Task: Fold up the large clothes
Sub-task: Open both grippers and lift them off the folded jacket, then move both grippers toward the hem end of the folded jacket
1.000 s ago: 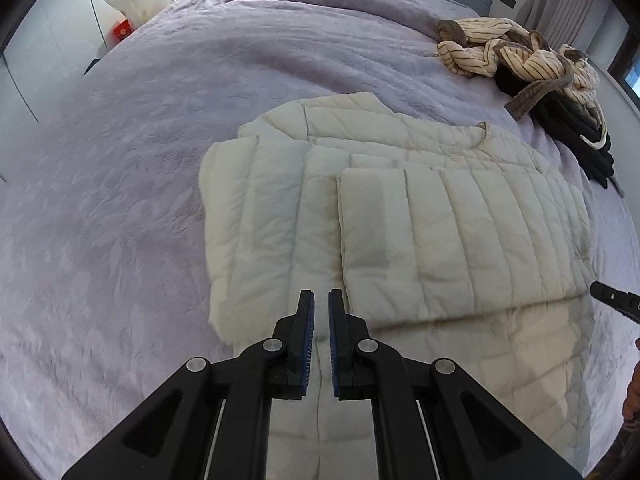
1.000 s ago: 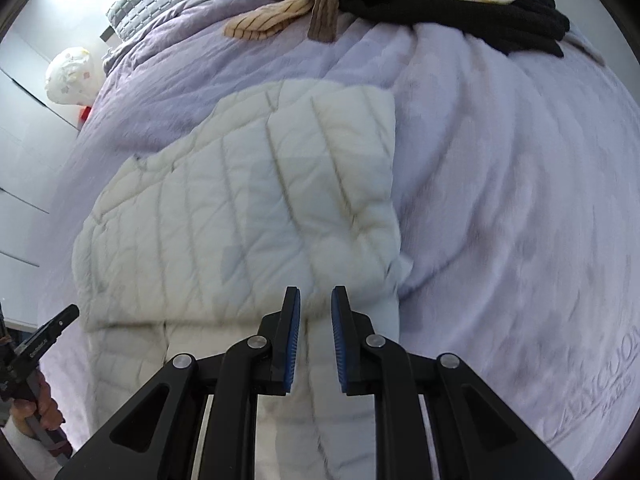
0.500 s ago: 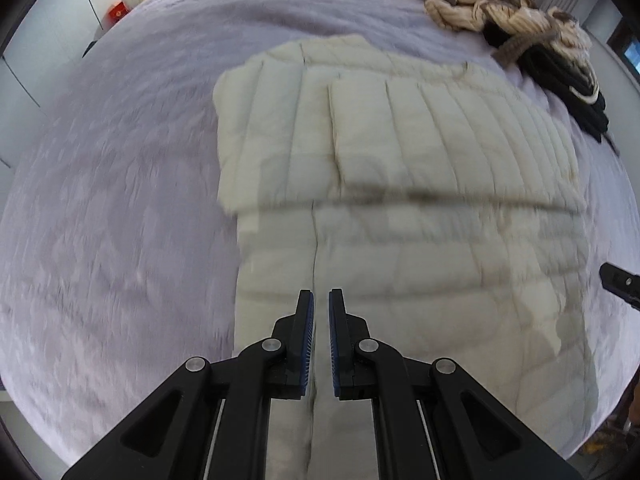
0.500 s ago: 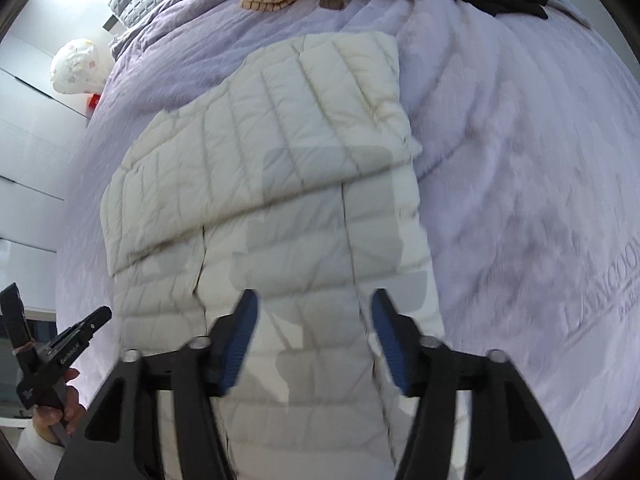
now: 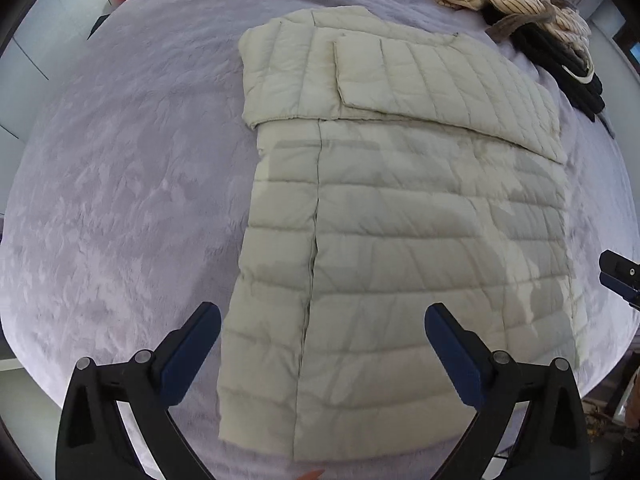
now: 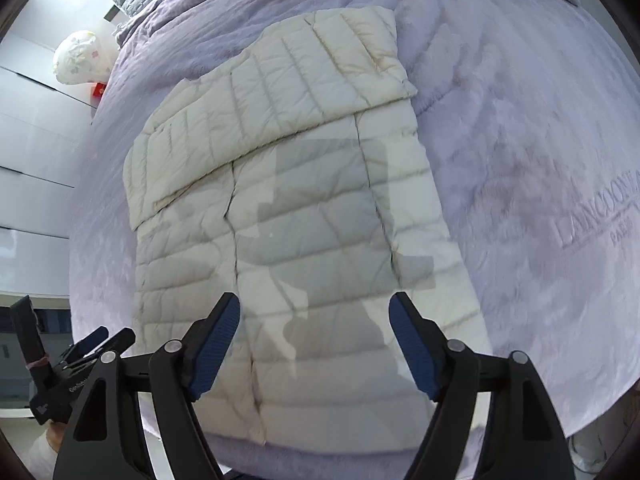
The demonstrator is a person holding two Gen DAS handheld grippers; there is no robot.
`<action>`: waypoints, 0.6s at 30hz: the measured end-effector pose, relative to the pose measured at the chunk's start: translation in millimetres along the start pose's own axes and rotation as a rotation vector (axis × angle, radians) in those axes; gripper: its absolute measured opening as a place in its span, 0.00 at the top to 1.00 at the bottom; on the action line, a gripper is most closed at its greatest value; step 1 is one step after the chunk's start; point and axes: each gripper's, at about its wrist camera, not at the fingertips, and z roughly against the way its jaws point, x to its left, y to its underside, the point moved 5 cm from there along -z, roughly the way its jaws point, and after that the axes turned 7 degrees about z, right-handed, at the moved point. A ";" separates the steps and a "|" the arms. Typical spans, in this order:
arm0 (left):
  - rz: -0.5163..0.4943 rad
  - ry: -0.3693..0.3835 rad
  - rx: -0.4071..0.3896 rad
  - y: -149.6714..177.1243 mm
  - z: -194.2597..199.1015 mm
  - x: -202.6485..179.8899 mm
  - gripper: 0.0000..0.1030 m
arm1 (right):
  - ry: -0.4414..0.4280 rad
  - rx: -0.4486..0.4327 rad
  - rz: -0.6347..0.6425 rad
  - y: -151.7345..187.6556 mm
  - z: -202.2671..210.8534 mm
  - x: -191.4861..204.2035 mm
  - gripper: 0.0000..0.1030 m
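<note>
Jacket lies flat on the bed beneath both spread, empty hand-held grippers, left and right, just opened.

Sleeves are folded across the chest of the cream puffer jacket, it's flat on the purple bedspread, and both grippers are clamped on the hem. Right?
Not quite. Neither gripper holds anything: the left gripper and right gripper have just been opening, with nothing between the pads, above the hem end of the puffer jacket, as both wrist views show. Folded sleeves and purple bedspread are right.
</note>
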 end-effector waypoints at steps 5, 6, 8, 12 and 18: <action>-0.008 -0.013 -0.003 5.4 12.7 2.3 0.01 | -0.003 0.005 -0.014 14.6 9.6 6.1 0.18; -0.008 -0.019 -0.005 6.8 14.8 1.6 0.01 | 0.006 0.006 -0.025 16.8 12.6 6.0 0.13; -0.005 -0.032 -0.005 8.4 18.4 4.1 0.01 | 0.016 0.003 -0.041 18.8 16.4 4.0 0.00; -0.006 -0.039 -0.008 8.9 20.6 8.7 0.01 | 0.016 -0.010 -0.042 19.6 25.9 2.3 0.00; -0.016 -0.024 -0.012 11.1 25.0 12.0 0.01 | -0.016 0.008 -0.078 24.5 25.6 -2.8 0.00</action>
